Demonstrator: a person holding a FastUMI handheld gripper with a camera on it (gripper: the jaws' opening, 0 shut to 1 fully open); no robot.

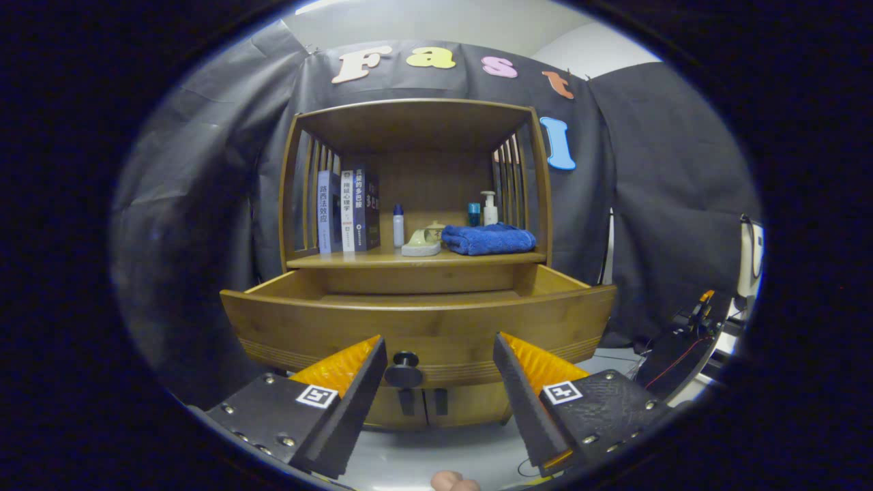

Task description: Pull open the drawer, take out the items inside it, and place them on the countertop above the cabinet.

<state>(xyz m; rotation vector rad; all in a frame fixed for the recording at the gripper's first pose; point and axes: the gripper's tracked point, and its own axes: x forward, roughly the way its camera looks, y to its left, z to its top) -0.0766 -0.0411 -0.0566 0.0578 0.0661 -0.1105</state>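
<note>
The gripper [440, 361] hangs in front of a wooden cabinet [416, 204] with its two fingers [354, 389] spread wide apart and nothing between them but air. Just ahead of the fingers, and closer to the left one, sits the small dark round knob [404, 369] of the drawer [417, 327]; neither finger touches it. The drawer is already pulled out toward the gripper, its broad curved front standing directly ahead of the fingertips and its open top a little above them. From this low angle I can see the far inner wall and side walls of the drawer but not its floor, so I cannot tell what lies inside. Beyond the drawer and above it is the countertop [382, 259], a shelf under a wooden roof with slatted sides. On it, off to the left beyond the fingers, a few books [348, 211] stand upright; near the middle are a small white bottle [398, 226] with a blue cap and a pale slipper [423, 242]; to the right lies a folded blue towel [488, 239], with a pump bottle [490, 209] and a small blue container [473, 214] standing behind it. Below the drawer front, two cabinet doors [423, 402] are shut. Close under the gripper, between the finger bases, a bit of the person's hand [455, 483] shows.
</note>
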